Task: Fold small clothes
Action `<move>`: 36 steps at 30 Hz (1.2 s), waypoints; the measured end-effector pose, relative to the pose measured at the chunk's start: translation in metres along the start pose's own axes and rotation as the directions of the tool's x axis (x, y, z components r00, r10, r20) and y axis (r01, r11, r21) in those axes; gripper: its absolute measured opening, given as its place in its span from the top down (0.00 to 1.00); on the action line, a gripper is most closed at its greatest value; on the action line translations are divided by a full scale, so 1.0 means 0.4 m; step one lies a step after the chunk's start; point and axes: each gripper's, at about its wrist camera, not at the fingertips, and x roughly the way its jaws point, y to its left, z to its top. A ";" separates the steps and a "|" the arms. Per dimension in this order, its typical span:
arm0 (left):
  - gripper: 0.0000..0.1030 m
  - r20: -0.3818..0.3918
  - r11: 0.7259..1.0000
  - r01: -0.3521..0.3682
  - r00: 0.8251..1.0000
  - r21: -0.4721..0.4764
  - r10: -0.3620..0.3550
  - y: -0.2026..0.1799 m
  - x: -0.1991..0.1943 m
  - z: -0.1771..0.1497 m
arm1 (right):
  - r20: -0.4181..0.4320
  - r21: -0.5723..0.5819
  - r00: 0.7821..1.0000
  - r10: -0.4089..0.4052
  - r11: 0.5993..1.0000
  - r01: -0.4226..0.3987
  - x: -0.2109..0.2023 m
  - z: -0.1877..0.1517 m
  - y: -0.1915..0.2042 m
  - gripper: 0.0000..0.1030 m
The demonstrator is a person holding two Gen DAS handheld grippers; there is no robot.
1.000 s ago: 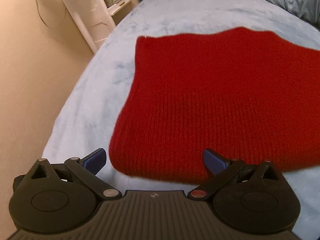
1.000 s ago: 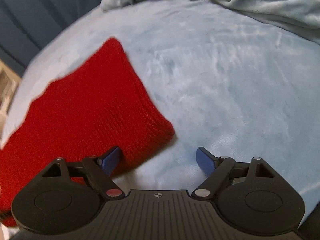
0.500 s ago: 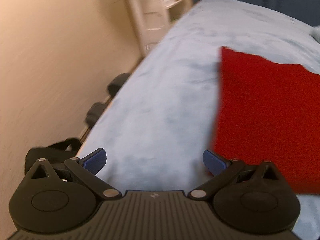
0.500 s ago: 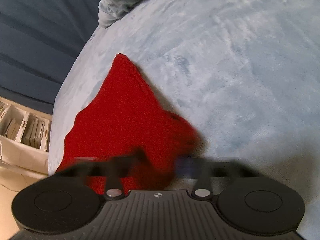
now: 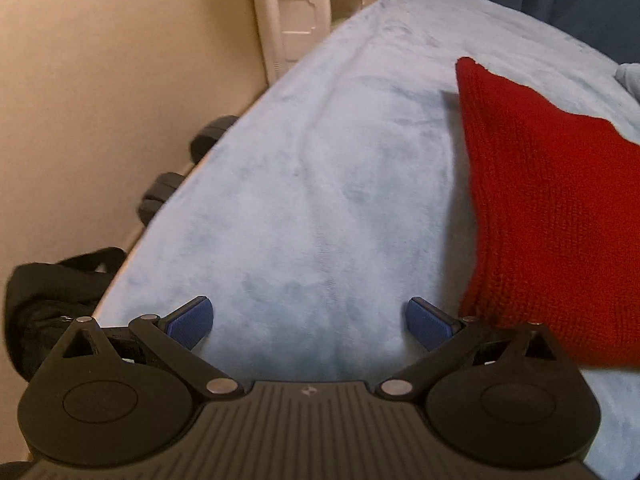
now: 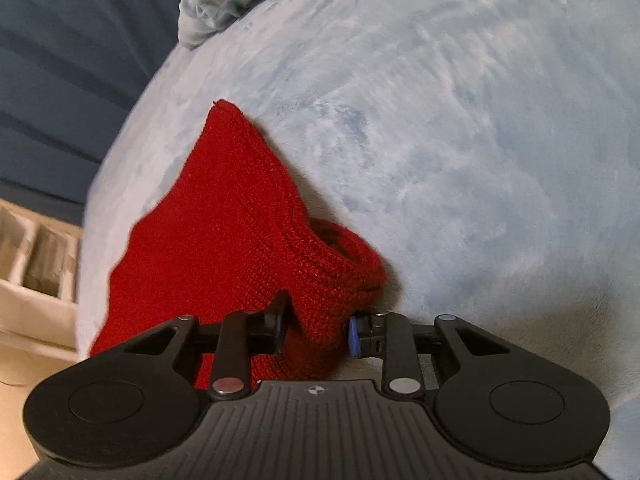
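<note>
A red knitted garment (image 5: 552, 208) lies on a pale blue fleece blanket (image 5: 320, 184). In the left wrist view it sits to the right of my left gripper (image 5: 308, 320), which is open and empty over bare blanket near the bed's left edge. In the right wrist view my right gripper (image 6: 316, 330) is shut on the near corner of the red garment (image 6: 224, 232), and the cloth bunches up and lifts between the blue pads (image 6: 353, 336).
A white shelf unit (image 5: 304, 12) stands against the beige wall beyond the bed. A black bag (image 5: 52, 300) and dark round objects (image 5: 208, 140) lie on the floor at the left. A bunched pale blue cloth (image 6: 228, 0) lies at the bed's far end, before a dark blue curtain (image 6: 60, 60).
My right gripper has closed on the garment's near corner and lifted it into a bunch. My left gripper has swung left off the garment, over bare blanket, still open.
</note>
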 end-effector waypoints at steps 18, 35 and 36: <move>0.00 -0.004 0.983 0.137 0.990 -0.121 -0.139 0.073 0.005 0.031 | 0.350 -0.874 0.918 0.188 0.418 0.248 -0.144 -0.408 0.692 0.86; 0.00 -0.013 0.968 0.177 0.983 -0.176 -0.182 0.107 0.008 0.052 | -0.136 -0.988 0.978 0.160 -0.090 -0.123 -0.038 -0.823 0.626 0.80; 0.00 -0.010 0.968 0.179 0.983 -0.174 -0.183 0.107 0.007 0.051 | -0.149 -0.987 0.975 0.166 -0.081 -0.137 -0.043 -0.822 0.620 0.76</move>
